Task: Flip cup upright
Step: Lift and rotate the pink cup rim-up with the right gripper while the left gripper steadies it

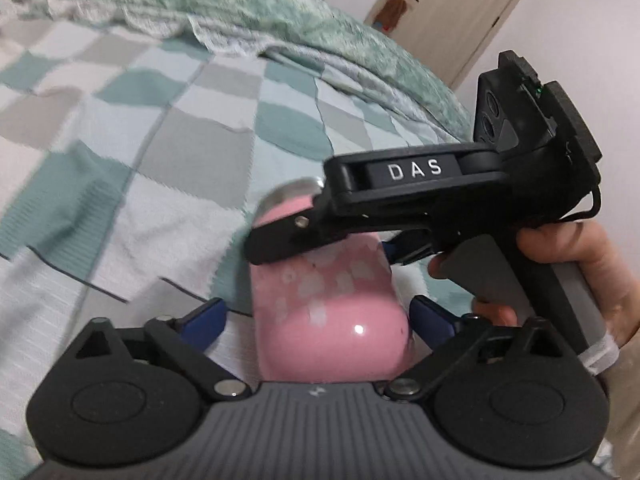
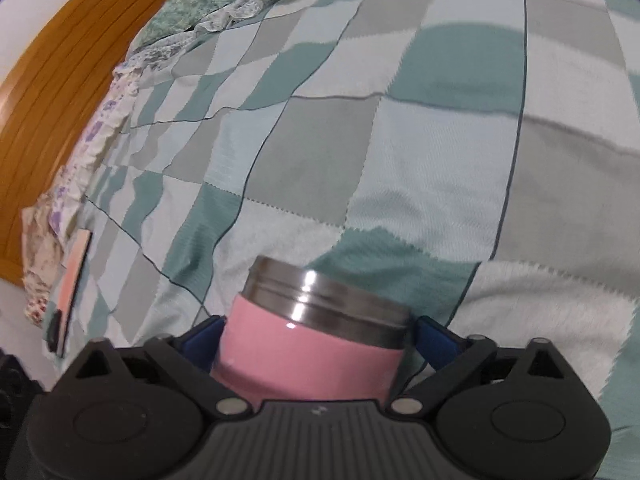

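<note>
A pink cup point(image 1: 332, 312) with pale flower marks and a steel rim is held above the checked bedspread point(image 1: 160, 140). My left gripper point(image 1: 316, 316) has its blue fingers point(image 1: 206, 318) against both sides of the cup's rounded bottom end. My right gripper point(image 1: 320, 240), black and marked DAS, comes in from the right and clamps the cup nearer its rim. In the right wrist view the cup point(image 2: 312, 344) sits between my right gripper's point(image 2: 318, 340) blue fingers point(image 2: 434, 338), steel rim point(image 2: 320, 296) pointing away toward the bedspread point(image 2: 360, 160).
A green quilt with lace edging point(image 1: 240, 12) lies bunched at the far side of the bed. A door point(image 1: 452, 12) stands beyond it. A wooden headboard point(image 2: 68, 64) and a flat pink-edged object point(image 2: 74, 276) are at the left of the right wrist view.
</note>
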A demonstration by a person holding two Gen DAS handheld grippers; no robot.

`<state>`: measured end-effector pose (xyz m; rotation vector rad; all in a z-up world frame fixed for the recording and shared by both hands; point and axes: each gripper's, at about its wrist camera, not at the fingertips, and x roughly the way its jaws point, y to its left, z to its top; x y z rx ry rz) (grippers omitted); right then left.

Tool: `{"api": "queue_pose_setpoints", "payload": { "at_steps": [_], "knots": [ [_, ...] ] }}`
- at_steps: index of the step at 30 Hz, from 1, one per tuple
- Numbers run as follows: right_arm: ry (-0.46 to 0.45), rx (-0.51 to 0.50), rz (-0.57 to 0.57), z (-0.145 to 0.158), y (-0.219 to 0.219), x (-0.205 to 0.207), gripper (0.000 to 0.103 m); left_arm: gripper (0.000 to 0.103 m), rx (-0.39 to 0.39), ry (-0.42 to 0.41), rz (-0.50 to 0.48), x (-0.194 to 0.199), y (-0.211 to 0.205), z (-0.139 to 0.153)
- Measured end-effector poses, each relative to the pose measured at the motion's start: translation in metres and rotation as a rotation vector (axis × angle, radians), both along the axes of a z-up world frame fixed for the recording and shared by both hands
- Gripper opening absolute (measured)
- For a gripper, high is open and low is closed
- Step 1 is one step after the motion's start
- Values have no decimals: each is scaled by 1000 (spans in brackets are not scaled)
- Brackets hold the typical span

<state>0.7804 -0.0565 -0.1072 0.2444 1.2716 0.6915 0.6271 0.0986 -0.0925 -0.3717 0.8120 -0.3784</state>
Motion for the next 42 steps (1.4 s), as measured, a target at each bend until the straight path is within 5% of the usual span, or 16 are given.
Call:
{"api": "queue_pose_setpoints", "payload": {
  "at_steps": [5, 11, 19, 24, 30, 42],
  "knots": [
    [25, 40, -33, 0, -4, -6, 89, 85, 46, -54, -14, -13, -9, 4],
    [-97, 67, -37, 38, -2, -34, 87, 85, 74, -162, 17, -47, -11, 32],
    [-477, 120, 28, 149, 13, -139, 87, 85, 130, -403, 82, -140, -7, 106],
    [-670, 126, 72, 195, 14, -214, 87, 85, 169, -518, 87, -199, -12, 127],
    [-815, 124, 89, 214, 10, -291, 87, 85, 170, -584, 96, -256, -20, 133],
    [-993, 164, 85, 203, -15, -400, 87, 85, 160, -645, 101, -329, -30, 122]
  ]
}}
